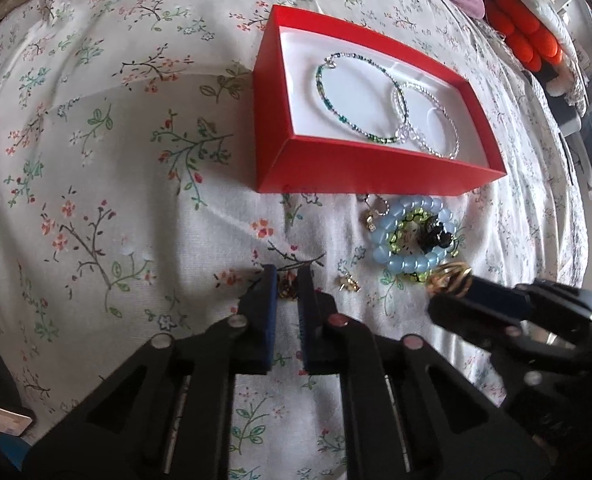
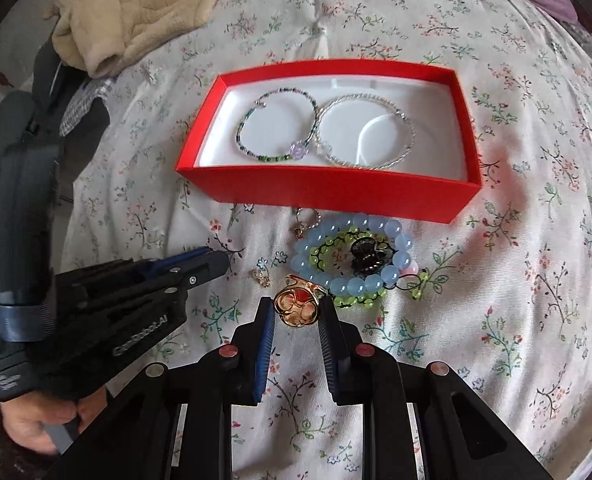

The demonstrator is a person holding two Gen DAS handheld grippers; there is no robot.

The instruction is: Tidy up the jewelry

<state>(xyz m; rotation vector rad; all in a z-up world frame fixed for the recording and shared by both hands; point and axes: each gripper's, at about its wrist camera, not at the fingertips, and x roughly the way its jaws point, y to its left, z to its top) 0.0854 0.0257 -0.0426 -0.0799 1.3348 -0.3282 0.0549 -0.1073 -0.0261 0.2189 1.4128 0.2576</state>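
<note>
My right gripper is shut on a gold ring with a red stone, held just above the floral sheet; the left wrist view shows that ring too. My left gripper points down at the sheet, its pads closed on a small dark red and gold piece. A red box with a white lining holds a green beaded bracelet and a silver bracelet. In front of the box lie a blue bead bracelet, a green bead bracelet and a black hair claw.
A small gold charm lies on the sheet between the grippers, and a small ring with a charm lies by the box front. A beige blanket is bunched at the far left. Orange cushions sit off the bed's far right.
</note>
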